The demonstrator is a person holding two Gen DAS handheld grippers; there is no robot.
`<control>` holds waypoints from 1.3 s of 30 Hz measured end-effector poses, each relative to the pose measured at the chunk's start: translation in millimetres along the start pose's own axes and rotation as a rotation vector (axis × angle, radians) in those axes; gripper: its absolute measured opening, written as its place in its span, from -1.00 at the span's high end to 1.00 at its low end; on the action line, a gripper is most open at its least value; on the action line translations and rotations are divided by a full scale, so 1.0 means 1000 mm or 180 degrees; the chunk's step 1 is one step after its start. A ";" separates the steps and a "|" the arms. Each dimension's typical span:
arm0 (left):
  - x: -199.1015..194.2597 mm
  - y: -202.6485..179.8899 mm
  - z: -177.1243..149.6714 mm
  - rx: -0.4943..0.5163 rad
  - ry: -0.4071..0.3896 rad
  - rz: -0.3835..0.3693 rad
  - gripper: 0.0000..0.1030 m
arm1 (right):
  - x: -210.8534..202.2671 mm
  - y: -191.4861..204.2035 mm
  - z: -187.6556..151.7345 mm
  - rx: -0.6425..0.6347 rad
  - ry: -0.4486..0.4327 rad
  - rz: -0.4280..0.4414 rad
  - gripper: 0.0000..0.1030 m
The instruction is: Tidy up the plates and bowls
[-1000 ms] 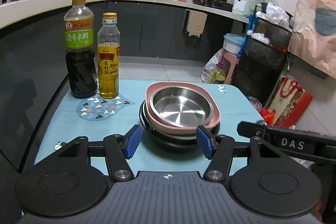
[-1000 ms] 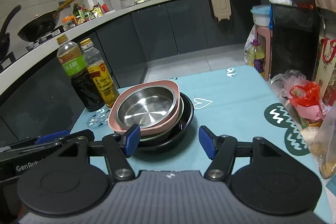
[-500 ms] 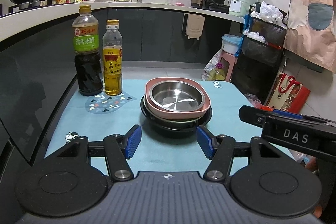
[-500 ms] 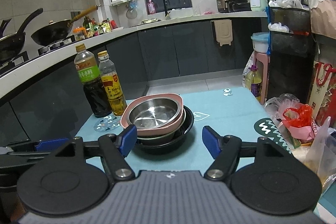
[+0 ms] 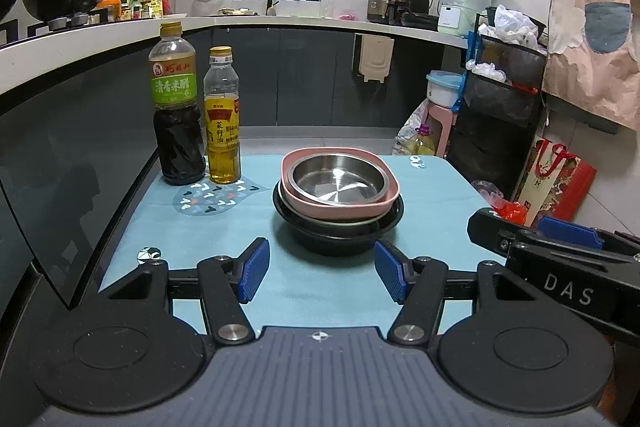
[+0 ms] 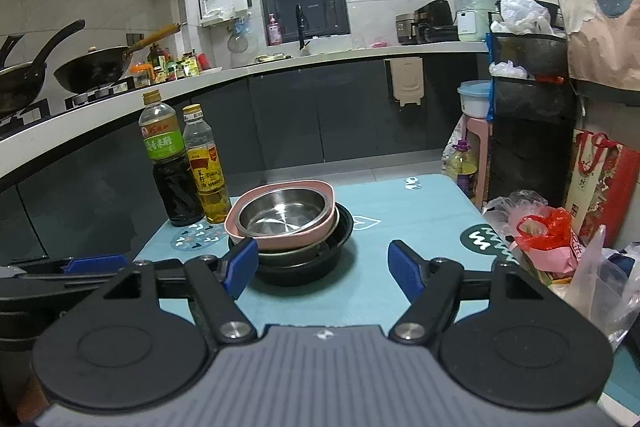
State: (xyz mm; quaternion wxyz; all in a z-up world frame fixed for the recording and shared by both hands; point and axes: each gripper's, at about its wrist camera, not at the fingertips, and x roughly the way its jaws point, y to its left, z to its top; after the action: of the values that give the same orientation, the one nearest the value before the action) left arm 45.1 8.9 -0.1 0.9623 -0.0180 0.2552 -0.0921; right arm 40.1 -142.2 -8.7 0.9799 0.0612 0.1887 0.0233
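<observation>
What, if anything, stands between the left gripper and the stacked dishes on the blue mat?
Nothing visible. The open left gripper faces the steel bowl nested in the pink dish over the black bowl; only bare blue mat lies between.

Black bowl [image 5: 340, 239] mostly hidden under stack; btm contents unclear.

I see a shiny, brushed-looking steel bowl [image 5: 338, 180] nested in a matt pink plastic dish [image 5: 340, 207], over a glossy black bowl [image 5: 336, 241]. The desk [image 5: 320, 291] wears a smooth, matt teal mat. My left tongs [image 5: 320, 273] have ribbed blue pads [image 5: 252, 273] on matt black plastic.
</observation>
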 end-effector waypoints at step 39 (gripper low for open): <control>-0.012 0.003 -0.014 -0.0068 0.0083 0.0195 -0.08 | -0.010 0.010 -0.011 -0.0016 0.0038 0.0005 -0.08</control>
State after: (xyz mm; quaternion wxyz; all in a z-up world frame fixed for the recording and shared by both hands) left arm 28.5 14.8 -6.9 0.9611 -0.0192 0.2690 -0.0601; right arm 26.7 -131.5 -13.4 0.9789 0.0588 0.1943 0.0249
